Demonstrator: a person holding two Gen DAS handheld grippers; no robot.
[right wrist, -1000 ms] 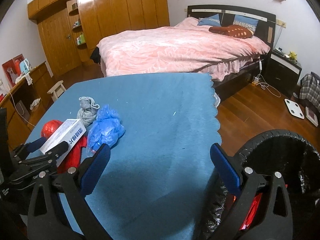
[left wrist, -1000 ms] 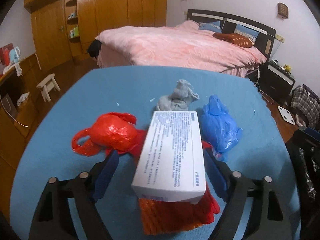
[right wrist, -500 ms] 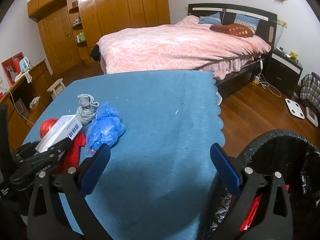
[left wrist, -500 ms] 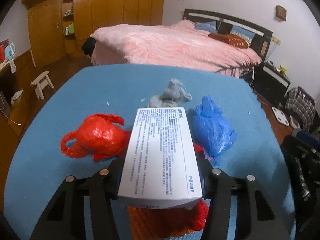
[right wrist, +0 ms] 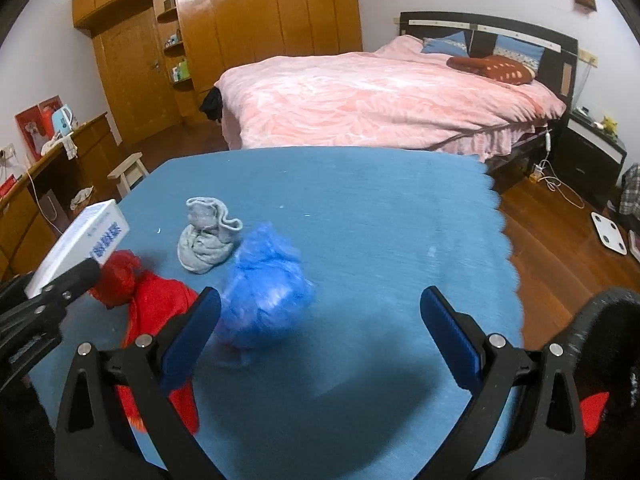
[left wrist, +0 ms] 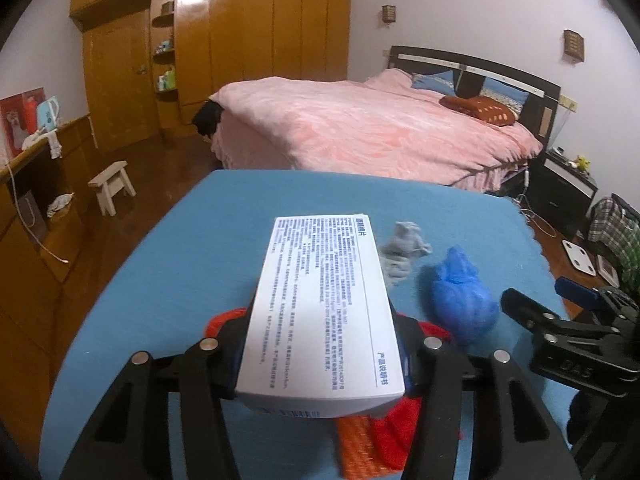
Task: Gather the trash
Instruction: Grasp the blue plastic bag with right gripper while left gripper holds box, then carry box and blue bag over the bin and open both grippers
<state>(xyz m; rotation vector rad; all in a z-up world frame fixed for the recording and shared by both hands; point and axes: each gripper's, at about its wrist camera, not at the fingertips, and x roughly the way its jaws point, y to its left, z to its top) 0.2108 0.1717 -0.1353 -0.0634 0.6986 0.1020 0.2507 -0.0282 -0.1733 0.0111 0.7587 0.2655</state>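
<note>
My left gripper (left wrist: 320,344) is shut on a white printed box (left wrist: 320,312), lifted clear of the blue table (left wrist: 192,256); the box (right wrist: 80,240) also shows at the left of the right wrist view. Under it lie red plastic bags (left wrist: 384,436) (right wrist: 156,304). A crumpled blue bag (left wrist: 460,292) (right wrist: 264,284) and a grey sock (left wrist: 400,252) (right wrist: 206,240) rest on the table. My right gripper (right wrist: 320,332) hangs open just right of the blue bag, nothing between its fingers. It appears (left wrist: 560,320) at the right of the left wrist view.
A black-lined trash bin (right wrist: 608,360) with something red inside stands off the table's right edge. Beyond the table is a pink bed (right wrist: 380,96), a small stool (left wrist: 112,184) on the wooden floor at left, and a white scale (right wrist: 610,232) at right.
The left jaws closed on the white box and lifted it off the red bags. The right gripper moved left from beside the bin toward the blue bag.
</note>
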